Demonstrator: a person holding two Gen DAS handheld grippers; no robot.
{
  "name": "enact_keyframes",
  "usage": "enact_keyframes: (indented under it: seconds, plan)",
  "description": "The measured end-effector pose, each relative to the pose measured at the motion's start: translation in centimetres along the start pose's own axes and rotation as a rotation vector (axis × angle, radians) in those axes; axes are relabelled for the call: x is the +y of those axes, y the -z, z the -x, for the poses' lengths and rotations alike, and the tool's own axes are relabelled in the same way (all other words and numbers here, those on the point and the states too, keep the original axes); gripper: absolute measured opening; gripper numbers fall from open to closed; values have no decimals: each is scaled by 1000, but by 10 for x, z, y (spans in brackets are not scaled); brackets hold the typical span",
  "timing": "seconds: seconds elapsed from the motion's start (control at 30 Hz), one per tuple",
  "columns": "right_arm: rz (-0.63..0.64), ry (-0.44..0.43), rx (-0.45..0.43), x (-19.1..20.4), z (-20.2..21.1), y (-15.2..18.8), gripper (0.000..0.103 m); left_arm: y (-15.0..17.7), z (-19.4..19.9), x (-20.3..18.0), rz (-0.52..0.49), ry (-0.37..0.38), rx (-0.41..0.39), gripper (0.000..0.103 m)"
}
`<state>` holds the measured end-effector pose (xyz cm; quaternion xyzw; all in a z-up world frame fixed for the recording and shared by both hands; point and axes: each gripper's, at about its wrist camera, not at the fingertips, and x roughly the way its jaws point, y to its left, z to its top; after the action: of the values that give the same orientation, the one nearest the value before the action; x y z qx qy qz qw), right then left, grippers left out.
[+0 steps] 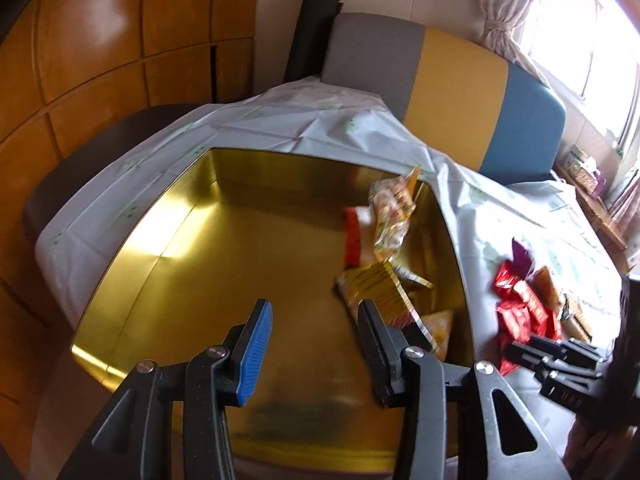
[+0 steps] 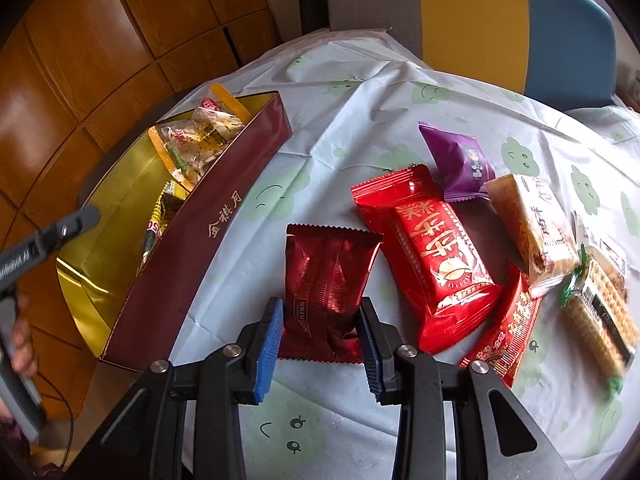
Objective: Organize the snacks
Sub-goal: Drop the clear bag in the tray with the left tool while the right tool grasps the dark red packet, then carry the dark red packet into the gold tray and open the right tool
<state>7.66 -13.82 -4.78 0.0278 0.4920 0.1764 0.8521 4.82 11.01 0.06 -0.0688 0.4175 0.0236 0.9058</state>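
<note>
A maroon box with a gold inside point(image 1: 200, 248) point(image 2: 224, 200) stands at the table's left and holds a few snack packets point(image 1: 390, 216) point(image 2: 200, 140). My left gripper point(image 1: 316, 344) is open and empty above the box's inside. My right gripper point(image 2: 320, 336) has its pads against both sides of a dark red foil packet point(image 2: 326, 280) that lies on the tablecloth. Beside it lie a bright red packet point(image 2: 432, 256), a purple packet point(image 2: 460, 164), a tan bar point(image 2: 532, 224), a second red packet point(image 2: 504, 340) and a green-edged cracker pack point(image 2: 596, 308).
A pale tablecloth with green faces point(image 2: 340, 112) covers the table. A grey, yellow and blue chair back point(image 1: 460, 92) stands behind it. Wooden panelling point(image 1: 100, 40) lies to the left and a curtained window point(image 1: 560, 20) to the right. The other gripper shows at each view's edge point(image 1: 560, 364) point(image 2: 48, 236).
</note>
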Motion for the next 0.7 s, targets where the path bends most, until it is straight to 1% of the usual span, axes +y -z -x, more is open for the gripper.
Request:
enact_keyframes:
  seconds: [0.1,0.2,0.43,0.7]
  plan:
    - [-10,5,-1,1,1,1,37,7,1,1,-9,-34,2,45]
    - [-15,2,0,3,3,3,37,11,2,4,-6,-47,2,45]
    - [-33,-11,-4,5,7,6,37,16,2,10,12,-52,10,45]
    - [-35,-48,-44,15,24,3,37,18,1,17,27,-57,16,45]
